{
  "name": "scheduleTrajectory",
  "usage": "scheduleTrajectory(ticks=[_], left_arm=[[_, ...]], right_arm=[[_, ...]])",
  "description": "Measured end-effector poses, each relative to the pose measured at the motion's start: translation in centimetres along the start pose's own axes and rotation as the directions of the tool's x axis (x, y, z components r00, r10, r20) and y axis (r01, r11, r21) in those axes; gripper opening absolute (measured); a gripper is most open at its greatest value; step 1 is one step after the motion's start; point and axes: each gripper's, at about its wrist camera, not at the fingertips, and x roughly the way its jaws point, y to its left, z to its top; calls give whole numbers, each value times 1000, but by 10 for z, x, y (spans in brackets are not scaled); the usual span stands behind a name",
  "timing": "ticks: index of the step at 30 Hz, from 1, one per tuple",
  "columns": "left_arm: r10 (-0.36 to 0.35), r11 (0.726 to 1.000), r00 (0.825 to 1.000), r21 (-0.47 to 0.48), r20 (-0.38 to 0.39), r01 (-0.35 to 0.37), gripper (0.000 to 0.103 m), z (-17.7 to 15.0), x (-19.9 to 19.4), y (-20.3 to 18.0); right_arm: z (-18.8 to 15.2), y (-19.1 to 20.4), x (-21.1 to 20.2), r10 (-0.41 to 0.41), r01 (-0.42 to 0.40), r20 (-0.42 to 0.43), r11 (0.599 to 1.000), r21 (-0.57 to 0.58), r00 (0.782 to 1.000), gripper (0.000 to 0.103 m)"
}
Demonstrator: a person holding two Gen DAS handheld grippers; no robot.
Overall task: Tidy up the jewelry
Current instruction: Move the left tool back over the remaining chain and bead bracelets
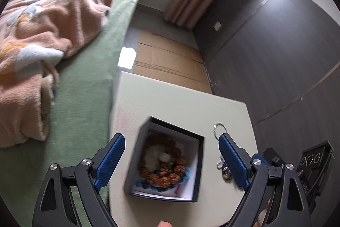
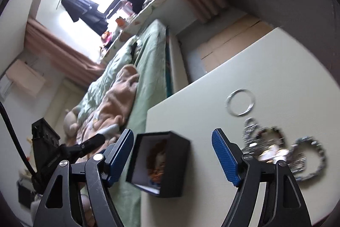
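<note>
A black open box [image 1: 167, 160] sits on the white table [image 1: 170, 99]; it holds a brown bead bracelet [image 1: 165, 176] and blue beads. My left gripper [image 1: 172, 161] is open above the box, empty, its blue pads either side of it. A silver ring [image 1: 220, 129] and small charms [image 1: 223, 167] lie right of the box. In the right wrist view the box [image 2: 161, 163] sits between the open, empty fingers of my right gripper [image 2: 172, 154]. A silver bangle [image 2: 240, 101] and sparkly silver bracelets [image 2: 297, 154] lie to its right.
A bed with green sheet [image 1: 85, 82] and a peach blanket [image 1: 31, 52] runs along the table's left edge. Flattened cardboard [image 1: 170, 61] lies on the floor beyond. A dark wall panel [image 1: 276, 46] stands to the right. The other gripper's body [image 1: 314, 165] is at the table's right edge.
</note>
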Motion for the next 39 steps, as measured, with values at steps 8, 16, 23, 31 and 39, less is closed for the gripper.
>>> scheduleTrajectory(ticks=[8,16,23,31,39], left_arm=[[-51,995,999,83,-13,51,90,-10,7,-47],[-70,980,995,179,-71,82,80,-27,32,-93],[-66,965,990,243,-124,94,60,-44,56,-124],[-66,952,976,280,-209,125,51,-62,85,-150],[-38,944,960,306,-276,125,39,-78,114,-166]], right_arm=[[7,-47,-34,-107,101,52,988,114,993,77],[4,-72,-52,-168,162,12,965,209,986,77],[-1,-97,-59,-177,187,-61,939,288,982,77],[-9,-111,-71,-169,181,-63,925,334,984,76],[-16,-136,-91,-182,176,-27,885,431,983,76]])
